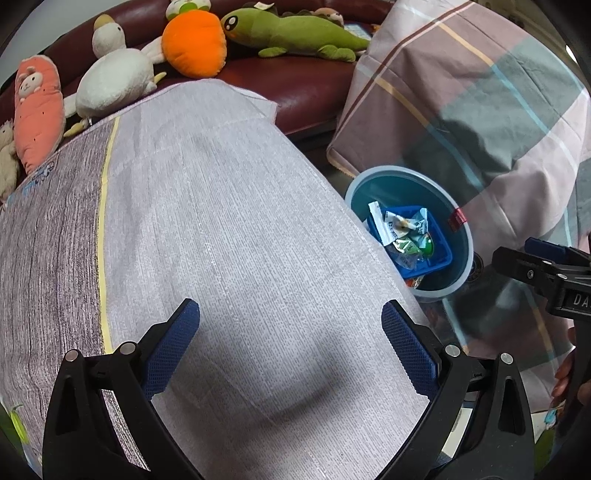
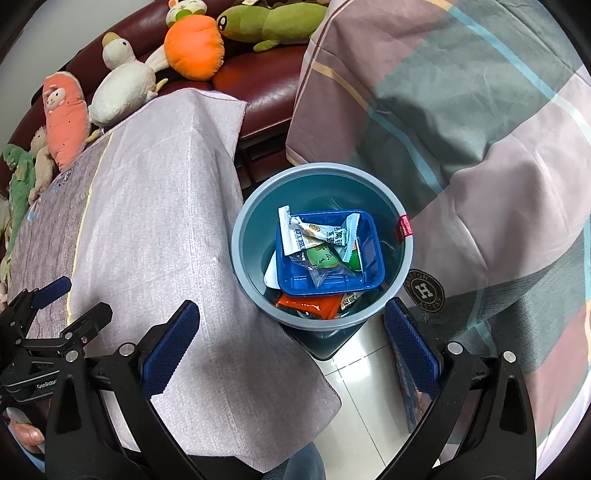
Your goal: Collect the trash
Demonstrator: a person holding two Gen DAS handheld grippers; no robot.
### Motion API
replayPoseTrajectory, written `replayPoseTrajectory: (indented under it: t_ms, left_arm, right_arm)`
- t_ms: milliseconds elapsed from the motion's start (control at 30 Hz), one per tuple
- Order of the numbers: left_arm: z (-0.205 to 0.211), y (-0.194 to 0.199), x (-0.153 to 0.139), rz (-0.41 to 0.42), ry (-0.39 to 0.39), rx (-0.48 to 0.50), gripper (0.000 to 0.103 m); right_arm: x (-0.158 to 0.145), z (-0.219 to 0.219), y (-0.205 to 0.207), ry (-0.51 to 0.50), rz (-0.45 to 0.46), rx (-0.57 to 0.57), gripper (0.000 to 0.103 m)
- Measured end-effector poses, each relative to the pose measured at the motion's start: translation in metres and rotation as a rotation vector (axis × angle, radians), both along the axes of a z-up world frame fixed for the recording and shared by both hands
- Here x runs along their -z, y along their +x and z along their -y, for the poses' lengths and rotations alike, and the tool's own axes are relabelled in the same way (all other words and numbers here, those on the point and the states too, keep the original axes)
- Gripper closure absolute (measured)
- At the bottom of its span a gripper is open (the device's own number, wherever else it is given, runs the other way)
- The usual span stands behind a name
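Observation:
A blue-grey trash bin (image 2: 246,236) stands on the floor between the cloth-covered table and a bed. In it lie a blue plastic tray (image 2: 332,286), snack wrappers (image 2: 317,236) and an orange packet (image 2: 310,304). The bin also shows in the left wrist view (image 1: 463,254) at the table's right side. My right gripper (image 2: 291,343) is open and empty, above the bin's near rim and the table corner. My left gripper (image 1: 290,343) is open and empty over the bare tablecloth (image 1: 221,221). The left gripper also shows at the lower left of the right wrist view (image 2: 70,306).
A dark red sofa (image 2: 266,88) at the back holds plush toys: an orange pumpkin (image 2: 194,48), a green lizard (image 2: 266,22), a white duck (image 2: 118,85), a pink carrot (image 2: 64,114). A plaid quilt (image 2: 461,129) drapes at right. White floor tiles (image 2: 362,387) lie below the bin.

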State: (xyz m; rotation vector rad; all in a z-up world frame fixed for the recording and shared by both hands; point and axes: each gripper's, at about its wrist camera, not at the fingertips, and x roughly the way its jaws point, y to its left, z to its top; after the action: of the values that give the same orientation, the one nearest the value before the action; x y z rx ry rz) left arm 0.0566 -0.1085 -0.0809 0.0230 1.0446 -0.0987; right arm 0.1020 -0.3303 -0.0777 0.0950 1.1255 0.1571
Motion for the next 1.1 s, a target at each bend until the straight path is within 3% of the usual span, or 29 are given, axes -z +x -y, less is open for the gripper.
replayPoseTrajectory:
  t_ms: [1100]
  left_arm:
    - [0.000,0.021,0.032,-0.076,-0.004,-0.011,0.004]
  right_arm:
    - [0.026,0.000,0.021,-0.016,-0.061,0.015,0.007]
